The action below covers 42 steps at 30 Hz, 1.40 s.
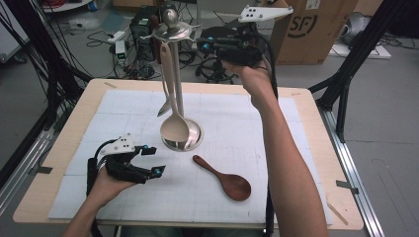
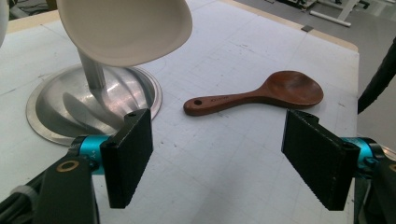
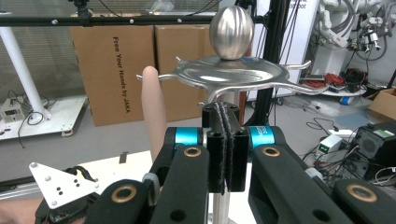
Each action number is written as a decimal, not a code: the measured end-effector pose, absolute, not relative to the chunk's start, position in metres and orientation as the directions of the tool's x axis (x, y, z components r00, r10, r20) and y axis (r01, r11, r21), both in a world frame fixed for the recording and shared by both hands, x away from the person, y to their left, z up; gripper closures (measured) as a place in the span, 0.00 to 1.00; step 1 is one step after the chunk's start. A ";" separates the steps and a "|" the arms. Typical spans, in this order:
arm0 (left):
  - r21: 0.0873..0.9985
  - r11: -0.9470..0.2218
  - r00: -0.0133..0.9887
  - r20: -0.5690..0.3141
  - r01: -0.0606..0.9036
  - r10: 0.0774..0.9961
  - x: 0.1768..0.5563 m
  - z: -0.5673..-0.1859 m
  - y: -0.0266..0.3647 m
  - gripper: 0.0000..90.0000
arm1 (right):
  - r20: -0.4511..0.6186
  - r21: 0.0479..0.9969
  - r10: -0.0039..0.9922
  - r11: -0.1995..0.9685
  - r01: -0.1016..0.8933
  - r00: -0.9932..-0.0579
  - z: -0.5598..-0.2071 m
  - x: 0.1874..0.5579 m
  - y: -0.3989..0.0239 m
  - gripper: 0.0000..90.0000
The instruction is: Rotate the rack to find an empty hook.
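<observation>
A closed, empty right gripper [image 1: 206, 47] hovers beside the rack [image 1: 174, 30] while the open left gripper [image 1: 153, 160] rests near the tabletop's [image 1: 296, 123] front edge.

In the left gripper view, the top edge crops the beige ladle [image 2: 123, 30] bowl. In the right gripper view, the closed right gripper [image 3: 224, 149] conceals most of the stand's post [image 3: 219, 212].

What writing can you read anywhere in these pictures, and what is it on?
"Free Your Hands by JAKA": down the side of the cardboard box behind the utensil stand, in the right gripper view.
"SF": on the cardboard box beyond the table, in the high view.
Stamped mark on the wooden spoon handle: too small to read.
Screen of the small device on the floor: too blurred to read.
</observation>
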<state>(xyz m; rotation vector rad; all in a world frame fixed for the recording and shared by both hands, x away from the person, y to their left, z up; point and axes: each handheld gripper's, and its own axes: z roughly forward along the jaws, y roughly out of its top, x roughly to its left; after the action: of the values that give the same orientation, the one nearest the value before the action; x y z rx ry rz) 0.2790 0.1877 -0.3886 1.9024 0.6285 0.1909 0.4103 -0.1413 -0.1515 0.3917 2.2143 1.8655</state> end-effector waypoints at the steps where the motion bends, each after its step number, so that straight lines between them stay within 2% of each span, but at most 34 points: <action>1: 0.897 -0.288 0.848 -0.155 0.336 0.507 0.279 -0.389 0.188 0.28 | 0.001 0.985 0.339 0.161 0.059 -0.941 -0.151 0.409 -0.142 1.00; 22: 0.897 -0.289 0.848 -0.152 0.334 0.509 0.278 -0.388 0.188 0.28 | -0.021 0.983 0.349 0.177 0.043 -0.937 -0.149 0.406 -0.141 1.00; 42: 0.900 -0.285 0.847 -0.151 0.331 0.509 0.278 -0.388 0.188 0.28 | -0.054 0.980 0.309 0.201 0.010 -0.950 -0.147 0.399 -0.124 1.00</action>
<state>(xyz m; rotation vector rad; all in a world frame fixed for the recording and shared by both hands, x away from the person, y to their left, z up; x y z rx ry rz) 0.2782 0.1878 -0.3877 1.8974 0.6272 0.1967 0.3989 -0.1238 -0.1466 0.3044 2.2369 1.8222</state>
